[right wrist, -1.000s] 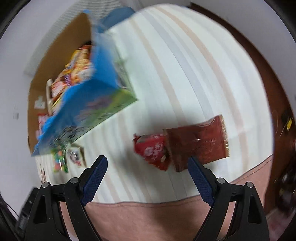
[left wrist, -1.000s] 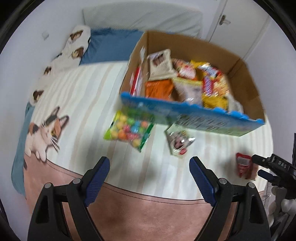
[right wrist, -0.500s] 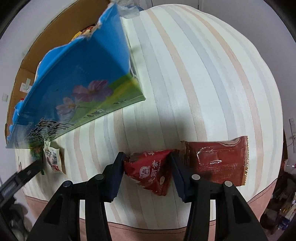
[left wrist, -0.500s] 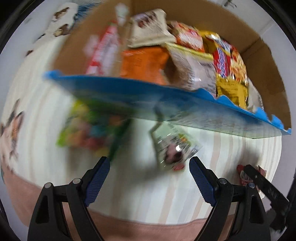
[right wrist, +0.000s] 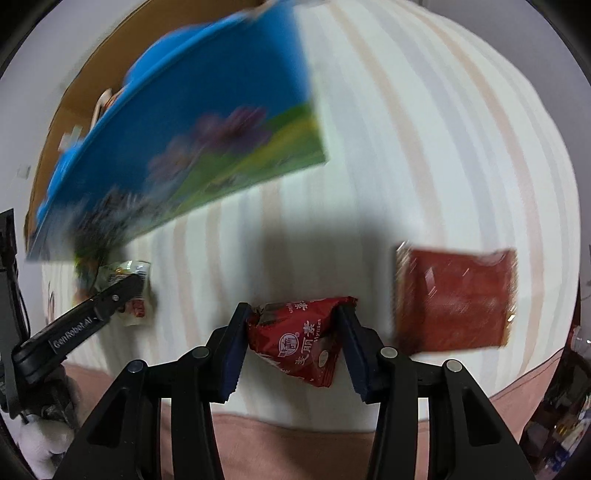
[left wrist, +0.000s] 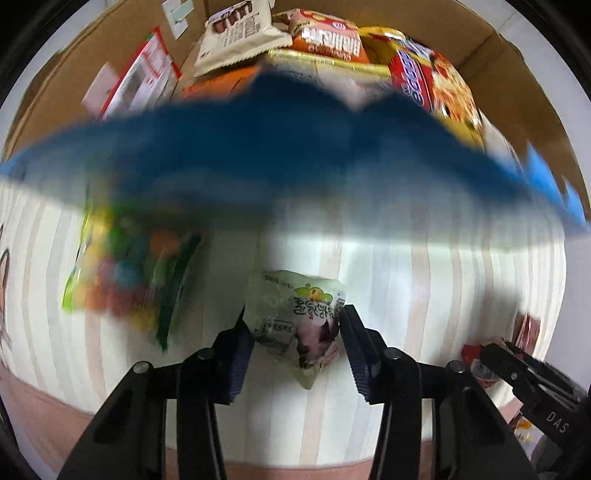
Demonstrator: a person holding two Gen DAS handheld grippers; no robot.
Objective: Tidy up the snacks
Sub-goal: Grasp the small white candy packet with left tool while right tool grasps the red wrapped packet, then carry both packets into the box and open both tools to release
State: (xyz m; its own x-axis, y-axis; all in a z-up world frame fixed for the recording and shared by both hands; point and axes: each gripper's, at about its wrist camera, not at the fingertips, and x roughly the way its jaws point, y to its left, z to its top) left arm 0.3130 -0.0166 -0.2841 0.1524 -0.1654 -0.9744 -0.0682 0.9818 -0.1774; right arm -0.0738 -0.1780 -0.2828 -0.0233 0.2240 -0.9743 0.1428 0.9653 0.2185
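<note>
Left wrist: candy bag [left wrist: 129,273] beside blue-fronted box [left wrist: 295,162].

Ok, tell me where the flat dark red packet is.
In the right wrist view, the flat dark red packet lies on the striped bedcover, right of the red snack pouch clamped in the right gripper.

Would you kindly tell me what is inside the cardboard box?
The cardboard box holds upright snack packets: a cream biscuit pack, an orange-red pack and a yellow-red one. Its blue front wall hides their lower parts.
</note>
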